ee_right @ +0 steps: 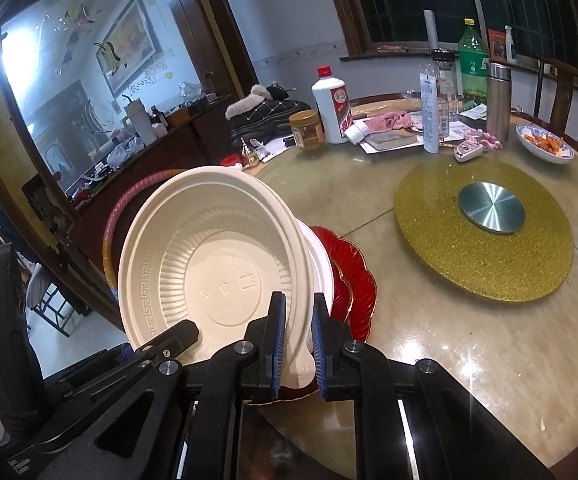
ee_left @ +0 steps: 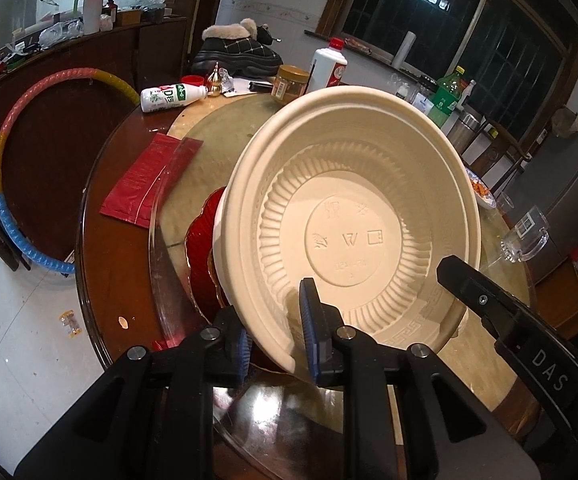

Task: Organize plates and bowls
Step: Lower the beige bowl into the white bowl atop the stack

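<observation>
A cream-coloured, round moulded-plastic bowl [ee_left: 353, 216] tilts steeply on edge above a red, scallop-edged glass plate [ee_left: 205, 256] at the near rim of a round glass-topped wooden table [ee_left: 105, 184], gripped from both sides at once. The left gripper [ee_left: 277, 340] pinches the bowl's near rim between its blue-padded fingers [ee_left: 309, 320], one pad inside the wall, the other outside, closed down to the thickness of the rim. To the right of those fingers, the tip of the right gripper [ee_right: 297, 332] reaches in at the bowl's lower right edge; its own camera shows its fingers [ee_right: 279, 328] likewise clamped narrowly on the rim, with the red plate just right of and beyond them. The bowl looks light and thin-walled, likely to flex under a hard squeeze and smooth enough to slip, so the rolled rim appears the sound place to hold. A second white rim [ee_right: 323, 276] shows behind it, suggesting nested bowls, though how many cannot be told. Its inside carries fine radial ribs, a Greek-key band and embossed marks on a flat base. Farther right of the right fingers lies a gold glitter turntable disc [ee_right: 485, 236] with a brushed-metal hub.
</observation>
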Available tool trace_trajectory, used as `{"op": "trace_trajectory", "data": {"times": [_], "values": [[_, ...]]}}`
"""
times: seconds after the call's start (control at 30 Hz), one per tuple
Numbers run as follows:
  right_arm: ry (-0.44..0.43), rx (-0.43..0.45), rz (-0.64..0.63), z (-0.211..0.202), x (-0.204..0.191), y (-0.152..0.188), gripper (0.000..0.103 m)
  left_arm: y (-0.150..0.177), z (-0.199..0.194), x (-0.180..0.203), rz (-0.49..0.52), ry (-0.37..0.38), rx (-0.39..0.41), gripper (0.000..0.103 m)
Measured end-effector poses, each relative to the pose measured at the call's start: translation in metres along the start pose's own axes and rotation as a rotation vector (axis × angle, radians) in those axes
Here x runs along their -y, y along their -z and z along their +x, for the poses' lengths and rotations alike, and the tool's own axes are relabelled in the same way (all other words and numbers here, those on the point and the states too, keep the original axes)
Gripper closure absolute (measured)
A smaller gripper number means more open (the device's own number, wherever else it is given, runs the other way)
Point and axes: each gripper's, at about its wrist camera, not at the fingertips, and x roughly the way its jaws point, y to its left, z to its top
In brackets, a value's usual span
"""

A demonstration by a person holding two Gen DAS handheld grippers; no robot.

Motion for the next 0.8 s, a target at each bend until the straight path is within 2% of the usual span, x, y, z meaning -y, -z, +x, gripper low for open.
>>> {"op": "trace_trajectory", "data": {"times": [0.27, 0.8], "values": [[-0.001, -0.025, 0.017, 0.008, 0.005, -0.002, 0.091, -0.002, 0.008, 0.001, 0.006, 0.001, -0.029, 0.083], [-0.013, -0.053, 0.048, 0.016, 0.013, -0.007, 0.091, -0.006, 0.014, 0.008, 0.033, -0.024, -0.040, 0.083]]}}
